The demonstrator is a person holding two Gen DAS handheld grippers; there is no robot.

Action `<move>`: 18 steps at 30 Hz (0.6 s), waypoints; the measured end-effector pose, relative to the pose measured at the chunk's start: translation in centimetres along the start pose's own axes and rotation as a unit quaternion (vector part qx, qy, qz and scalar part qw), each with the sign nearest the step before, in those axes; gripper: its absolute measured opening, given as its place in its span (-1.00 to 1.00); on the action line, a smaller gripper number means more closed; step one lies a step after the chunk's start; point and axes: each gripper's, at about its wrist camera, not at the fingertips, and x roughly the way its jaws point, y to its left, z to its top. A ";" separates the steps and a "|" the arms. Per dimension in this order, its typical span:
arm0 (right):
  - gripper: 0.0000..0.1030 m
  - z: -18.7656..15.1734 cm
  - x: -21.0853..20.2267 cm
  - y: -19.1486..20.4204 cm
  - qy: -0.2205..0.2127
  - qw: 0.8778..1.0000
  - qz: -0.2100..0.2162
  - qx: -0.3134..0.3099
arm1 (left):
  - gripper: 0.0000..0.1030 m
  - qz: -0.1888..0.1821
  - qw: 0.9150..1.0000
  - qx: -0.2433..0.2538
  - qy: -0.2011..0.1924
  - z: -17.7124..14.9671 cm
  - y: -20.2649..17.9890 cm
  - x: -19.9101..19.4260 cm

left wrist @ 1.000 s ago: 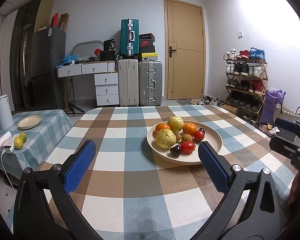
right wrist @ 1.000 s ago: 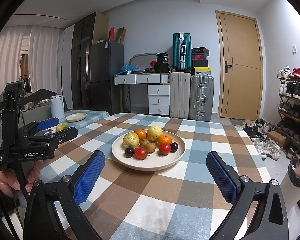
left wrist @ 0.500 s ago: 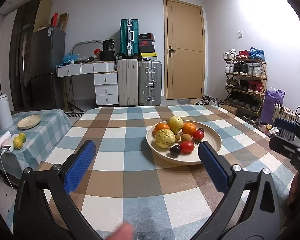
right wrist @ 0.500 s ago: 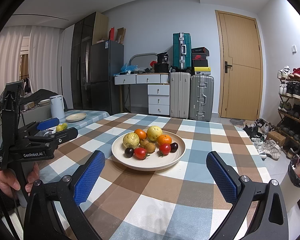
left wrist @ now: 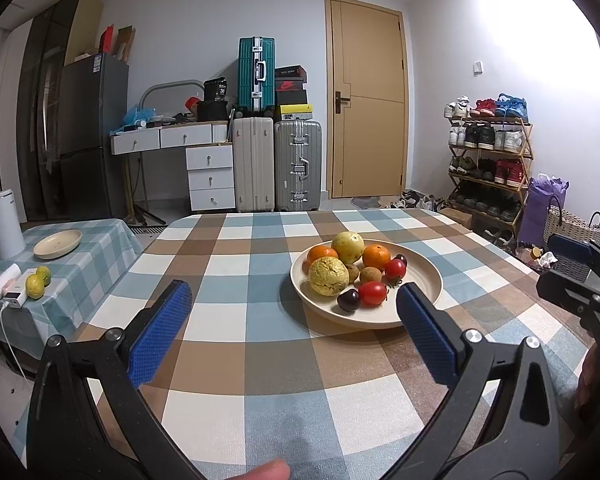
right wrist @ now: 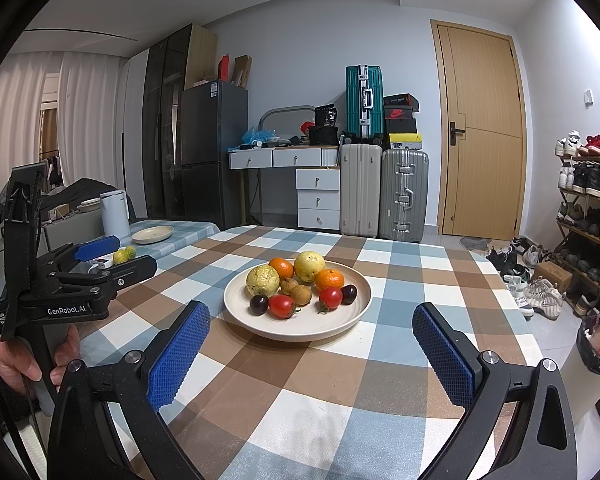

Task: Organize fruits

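Note:
A beige plate [left wrist: 424, 280] [right wrist: 356, 300] on the checked table holds several fruits: two yellow-green guavas [left wrist: 328, 276] [right wrist: 263, 280], two oranges [left wrist: 376, 257] [right wrist: 329, 280], red tomatoes [left wrist: 373, 293] [right wrist: 281, 306], dark plums [left wrist: 348, 300] [right wrist: 259, 304] and small brown longans [right wrist: 301, 294]. My left gripper [left wrist: 294, 308] is open and empty, held above the table short of the plate. My right gripper [right wrist: 312, 330] is open and empty, also short of the plate. The left gripper also shows at the left of the right wrist view [right wrist: 112, 256].
A side table at the left carries an empty beige plate [left wrist: 58, 244] [right wrist: 153, 235], two small green-yellow citrus fruits [left wrist: 36, 285] [right wrist: 122, 256], a white kettle [left wrist: 5, 224] and a power bank. Suitcases, a desk, a fridge, a door and a shoe rack stand behind.
Both grippers stay where they were, open. A fingertip has come into view at the bottom edge of the left wrist view.

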 end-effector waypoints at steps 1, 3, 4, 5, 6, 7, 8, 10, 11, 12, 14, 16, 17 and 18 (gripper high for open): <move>1.00 0.0 0.0 0.0 0.000 1.000 0.000 0.000 | 0.98 0.000 1.000 0.000 0.000 0.0 0.0 0.0; 1.00 0.0 0.0 0.0 0.000 1.000 0.000 0.000 | 0.98 0.000 1.000 0.000 -0.001 0.0 0.0 0.0; 1.00 0.0 0.0 0.0 0.000 1.000 0.000 0.000 | 0.98 0.000 1.000 0.000 -0.001 0.0 0.0 0.0; 1.00 0.0 0.0 0.0 0.000 1.000 0.000 0.000 | 0.98 0.000 1.000 0.000 -0.001 0.0 0.0 0.0; 1.00 0.0 0.0 0.0 0.000 1.000 0.000 0.000 | 0.98 0.000 1.000 0.000 -0.001 0.0 0.0 0.0; 1.00 0.0 0.0 0.0 0.000 1.000 0.000 0.000 | 0.98 0.000 1.000 0.000 0.000 0.0 0.0 0.0; 1.00 0.0 0.0 0.0 0.000 1.000 0.000 0.000 | 0.98 0.000 1.000 0.000 0.000 0.0 0.0 0.0; 1.00 0.0 0.0 -0.1 0.000 1.000 0.000 0.000 | 0.98 0.000 1.000 0.000 0.000 0.0 0.0 0.0; 1.00 0.0 0.0 0.0 0.000 1.000 0.000 0.000 | 0.98 -0.001 1.000 0.000 -0.001 0.0 0.0 0.0; 1.00 0.0 0.0 0.0 0.000 1.000 0.000 0.000 | 0.98 -0.001 1.000 0.000 -0.001 -0.1 -0.1 0.2; 1.00 0.0 0.0 0.0 0.000 1.000 0.000 0.000 | 0.98 0.000 1.000 0.000 -0.001 0.0 0.0 0.1; 1.00 0.0 0.0 0.0 0.000 1.000 0.000 0.000 | 0.98 0.000 1.000 0.000 -0.001 0.0 0.0 0.0; 1.00 0.0 0.0 0.0 0.000 1.000 0.000 0.000 | 0.98 0.000 1.000 0.000 -0.001 0.0 0.0 0.0; 1.00 0.0 0.0 0.0 0.000 1.000 0.000 0.000 | 0.98 0.000 1.000 0.000 -0.001 -0.1 -0.1 0.2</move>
